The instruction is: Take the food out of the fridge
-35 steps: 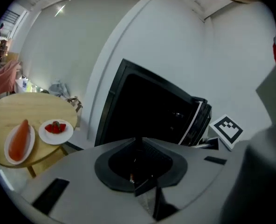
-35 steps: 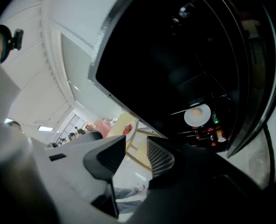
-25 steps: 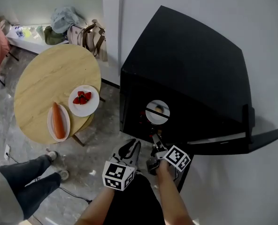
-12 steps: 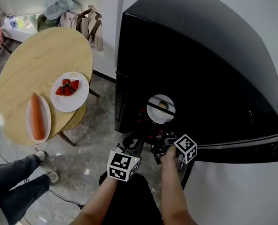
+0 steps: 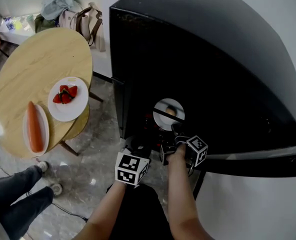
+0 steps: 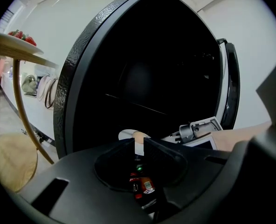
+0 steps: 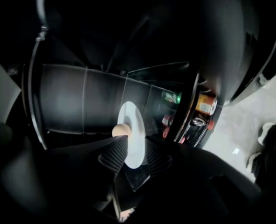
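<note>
Right hand-held gripper [image 7: 134,149] straddles the near rim of the white plate [image 7: 131,125] — its jaws, which have just been closing, stand spread either side of the rim and are not visibly pinching it yet. Left hand-held gripper [image 6: 139,146], only a narrow slit apart and empty, hangs just beside and further back, so the right is nearer. Plate and its pale round food [image 7: 120,130] lie straight ahead on a shelf inside the open fridge [image 5: 213,59].

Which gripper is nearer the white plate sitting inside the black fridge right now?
Right. The right gripper has the rim of the round white plate between its jaws, which have just been closing. The left gripper hangs short of it, lower left in the head view.
</note>
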`<state>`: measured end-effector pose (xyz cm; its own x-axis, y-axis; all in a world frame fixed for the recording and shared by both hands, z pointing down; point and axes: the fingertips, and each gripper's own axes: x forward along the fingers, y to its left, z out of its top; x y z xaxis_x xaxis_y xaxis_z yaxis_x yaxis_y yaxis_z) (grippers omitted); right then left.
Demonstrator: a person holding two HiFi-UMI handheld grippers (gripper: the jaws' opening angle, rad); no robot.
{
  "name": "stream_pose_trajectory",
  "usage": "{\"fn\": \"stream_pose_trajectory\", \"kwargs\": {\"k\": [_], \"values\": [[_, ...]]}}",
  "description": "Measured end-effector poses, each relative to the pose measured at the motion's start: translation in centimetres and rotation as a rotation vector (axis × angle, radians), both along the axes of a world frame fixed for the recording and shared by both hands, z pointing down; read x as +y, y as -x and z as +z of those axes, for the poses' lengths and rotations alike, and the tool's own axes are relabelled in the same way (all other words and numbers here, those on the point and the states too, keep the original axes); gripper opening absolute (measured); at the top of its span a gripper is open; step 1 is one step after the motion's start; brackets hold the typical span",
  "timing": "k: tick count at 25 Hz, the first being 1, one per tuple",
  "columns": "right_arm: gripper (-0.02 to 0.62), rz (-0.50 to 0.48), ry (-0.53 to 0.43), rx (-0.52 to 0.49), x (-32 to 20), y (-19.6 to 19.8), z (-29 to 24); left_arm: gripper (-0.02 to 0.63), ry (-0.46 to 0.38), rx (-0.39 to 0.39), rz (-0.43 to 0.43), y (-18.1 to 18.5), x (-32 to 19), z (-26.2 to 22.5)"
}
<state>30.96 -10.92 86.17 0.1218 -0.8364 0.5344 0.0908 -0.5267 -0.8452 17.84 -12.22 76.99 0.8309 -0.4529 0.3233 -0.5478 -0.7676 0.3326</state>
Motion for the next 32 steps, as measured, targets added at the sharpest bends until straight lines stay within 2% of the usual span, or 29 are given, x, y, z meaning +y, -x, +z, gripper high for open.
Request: {"fn": "stream_pose_trajectory", "kwargs": {"k": [2, 3, 8, 13, 17, 19, 22, 23, 24, 29, 32], "values": [[0.082, -0.005, -0.001, -0.011, -0.4, -0.2, 0.3, 0.046, -0.001, -0.002, 0.006, 0.1, -0.1, 0.1], [0.030, -0.009, -0.008, -0.009, -0.6, -0.3, 0.4, 0.046, -0.002, -0.004, 0.008, 0.2, -0.1, 0.2], [0.021, -0.007, -0.076, 0.003, -1.0, 0.6, -0.2, 0.046, -0.005, -0.015, 0.001, 0.8, -0.5, 0.8], [0.020, 0.005, -0.117, 0.016, 2.8, 4.1, 0.1, 0.046, 0.013, -0.031, 0.004, 1.8, -0.1, 1.4], [0.023, -0.024, -0.212, 0.043, 3.4, 5.4, 0.0, 0.046, 0.022, -0.037, 0.008, 2.0, -0.1, 1.7], [0.090, -0.038, -0.259, 0.047, 2.9, 5.6, -0.2, 0.046, 0.022, -0.037, 0.009, 2.0, -0.2, 1.8], [0.102, -0.037, -0.270, 0.081, 2.4, 5.2, 0.1, 0.046, 0.020, -0.041, 0.019, 1.9, -0.2, 1.9], [0.089, -0.029, -0.268, 0.095, 2.4, 4.9, 0.2, 0.046, 0.020, -0.042, 0.022, 1.9, -0.1, 2.0], [0.029, -0.022, -0.272, 0.102, 2.3, 4.7, 0.2, 0.046, 0.021, -0.043, 0.025, 1.9, -0.1, 2.0], [0.018, -0.063, -0.326, 0.145, 2.6, 5.4, -1.1, 0.046, 0.020, -0.043, 0.023, 2.5, 0.1, 1.9], [0.018, -0.063, -0.341, 0.130, 3.9, 6.3, -2.1, 0.046, 0.024, -0.036, 0.011, 3.1, 0.5, 1.2]]}}
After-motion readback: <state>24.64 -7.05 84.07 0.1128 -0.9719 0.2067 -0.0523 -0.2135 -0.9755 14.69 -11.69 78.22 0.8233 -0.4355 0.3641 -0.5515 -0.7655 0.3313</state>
